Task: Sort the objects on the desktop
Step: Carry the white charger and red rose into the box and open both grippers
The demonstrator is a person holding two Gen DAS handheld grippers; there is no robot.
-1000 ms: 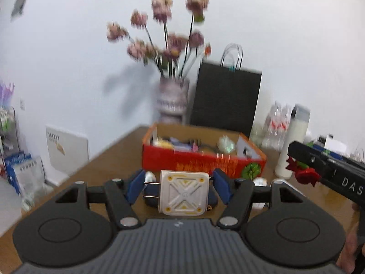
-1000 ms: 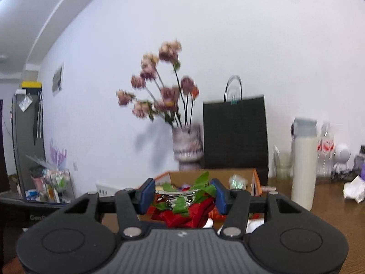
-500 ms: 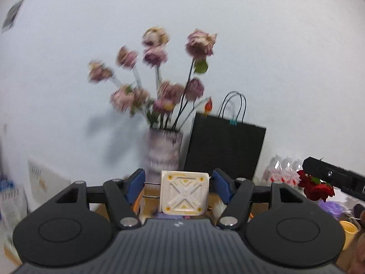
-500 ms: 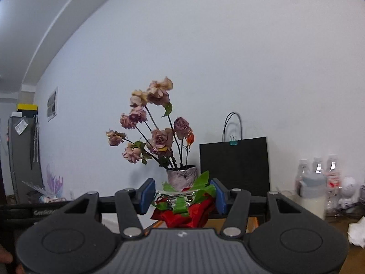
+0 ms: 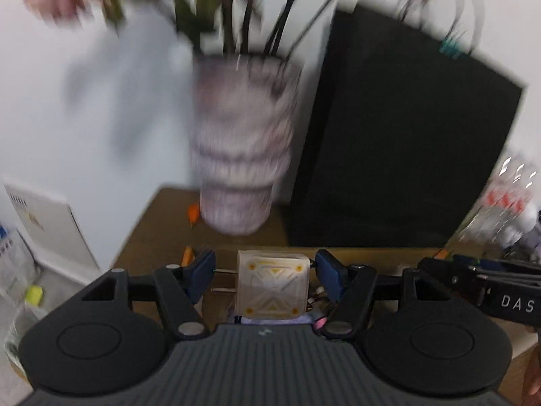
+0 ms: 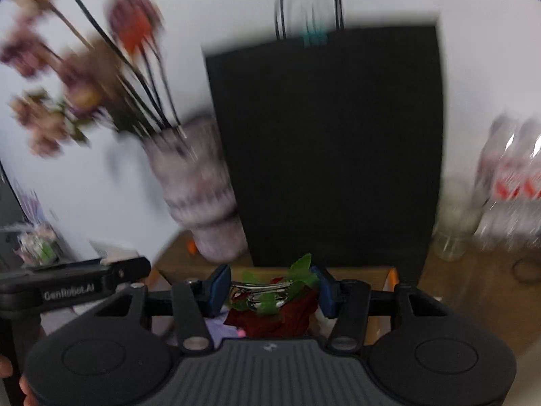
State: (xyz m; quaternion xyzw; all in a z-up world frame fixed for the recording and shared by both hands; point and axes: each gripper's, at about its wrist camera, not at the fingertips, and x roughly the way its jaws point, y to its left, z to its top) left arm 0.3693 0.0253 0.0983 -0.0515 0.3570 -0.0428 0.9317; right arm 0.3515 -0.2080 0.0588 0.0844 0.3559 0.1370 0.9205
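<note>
Both grippers have swung in close to the vase [image 5: 241, 155] and black bag [image 5: 399, 149] at the table's [image 5: 159, 233] back edge. The left gripper [image 5: 265, 270] is clamped on the white plug [image 5: 273, 286], the right gripper [image 6: 270, 286] on the red flower clip [image 6: 274, 308]. Little room ahead; bottles [image 6: 514, 182] at the right.

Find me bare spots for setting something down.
Bare table at the corner left of the vase, and right of the black bag, in front of the bottles. Crowded: the open box.
</note>
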